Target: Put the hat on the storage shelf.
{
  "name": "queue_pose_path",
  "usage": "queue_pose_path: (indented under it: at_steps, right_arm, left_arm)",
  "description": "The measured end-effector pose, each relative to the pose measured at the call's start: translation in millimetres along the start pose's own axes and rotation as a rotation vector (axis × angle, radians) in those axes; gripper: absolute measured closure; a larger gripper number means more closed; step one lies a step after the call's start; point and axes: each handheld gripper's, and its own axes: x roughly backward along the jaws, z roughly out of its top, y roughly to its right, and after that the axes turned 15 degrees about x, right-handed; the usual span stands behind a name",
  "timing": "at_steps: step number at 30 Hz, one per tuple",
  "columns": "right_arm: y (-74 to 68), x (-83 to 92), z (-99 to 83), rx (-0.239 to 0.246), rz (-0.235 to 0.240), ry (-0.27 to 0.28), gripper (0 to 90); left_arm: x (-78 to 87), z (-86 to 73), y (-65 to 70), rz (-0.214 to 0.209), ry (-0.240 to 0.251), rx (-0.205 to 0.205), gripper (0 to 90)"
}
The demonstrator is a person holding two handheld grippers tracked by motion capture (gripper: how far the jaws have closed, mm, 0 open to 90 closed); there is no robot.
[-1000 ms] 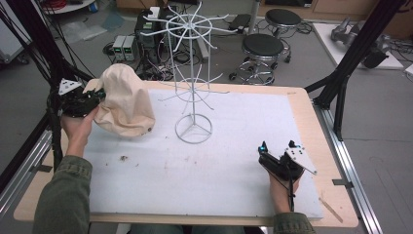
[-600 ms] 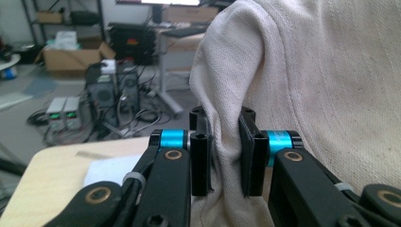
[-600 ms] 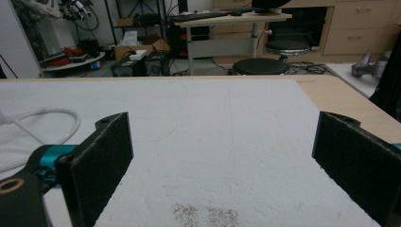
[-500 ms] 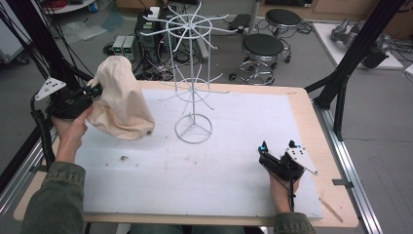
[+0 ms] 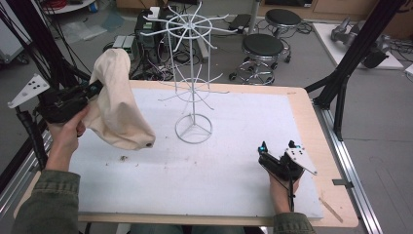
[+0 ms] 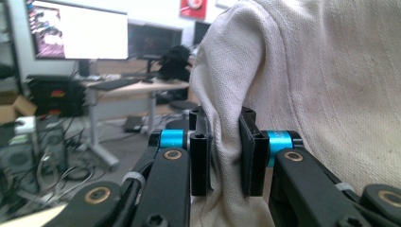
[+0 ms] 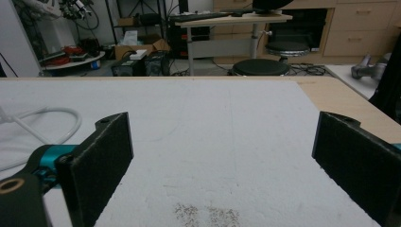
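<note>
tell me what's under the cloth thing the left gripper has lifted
Bare white mat with a few crumbs lies below the hanging cloth, pinched by the left gripper. The mat directly behind its folds is covered.

- Grey floor (image 5: 380, 126) strewn with cables.
- Two black stools (image 5: 263, 46) behind the bench (image 5: 311, 122).
- Desk (image 6: 118, 87) carrying lit monitors (image 6: 75, 30) (far wall).

Cloth raised off the table

Left gripper (image 5: 92, 90) lifted up and outward past the table's left edge, carrying the cream cloth (image 5: 117, 105) higher, now hanging clear of the white mat (image 5: 219, 165), draped taller.
</note>
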Motion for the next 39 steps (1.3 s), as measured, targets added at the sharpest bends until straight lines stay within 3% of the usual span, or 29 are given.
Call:
queue_pose_path:
  at_steps: [8,11,24,32,39]
  right_arm:
    - [-0.6,0.5,0.6,-0.005,-0.002,0.000,4.8]
    - [-0.9,0.3,0.5,-0.006,0.003,-0.001,4.8]
    - [-1.7,0.7,0.6,-0.004,0.013,0.002,4.8]
    - [-1.2,0.6,0.5,-0.003,0.014,0.005,4.8]
    - [-2.0,0.3,0.6,-0.009,0.022,0.004,4.8]
  left_arm:
    - [4.9,16.5,19.6,-0.083,0.043,-0.001,77.3]
    - [3.6,24.0,28.5,-0.107,0.061,-0.018,77.3]
    - [-23.7,57.7,57.3,-0.205,0.073,-0.047,77.2]
    - [-52.6,83.0,68.1,-0.218,0.065,-0.057,77.0]
    - [-74.0,104.6,76.3,-0.184,0.063,-0.080,77.0]
